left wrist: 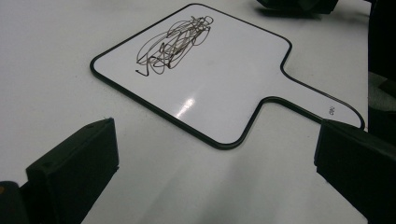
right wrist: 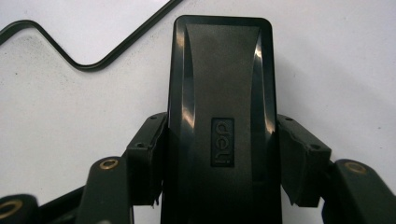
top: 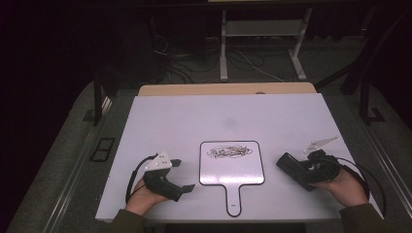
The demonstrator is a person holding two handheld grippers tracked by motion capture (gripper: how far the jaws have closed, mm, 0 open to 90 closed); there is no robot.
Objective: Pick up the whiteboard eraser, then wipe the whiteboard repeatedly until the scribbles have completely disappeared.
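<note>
White paddle board, black rim, dark scribble; black eraser; white table

Eraser's lower end: in my right gripper view the black rectangular plastic eraser runs off the bottom edge, its flanks covered by the jaws.
Paddle board: the white handled whiteboard with a black rim is cut by that view's top edge.
Handle print: the small mark on its handle is too small for me to read.
Left gripper: its jaws are cropped at the bottom and right.
</note>
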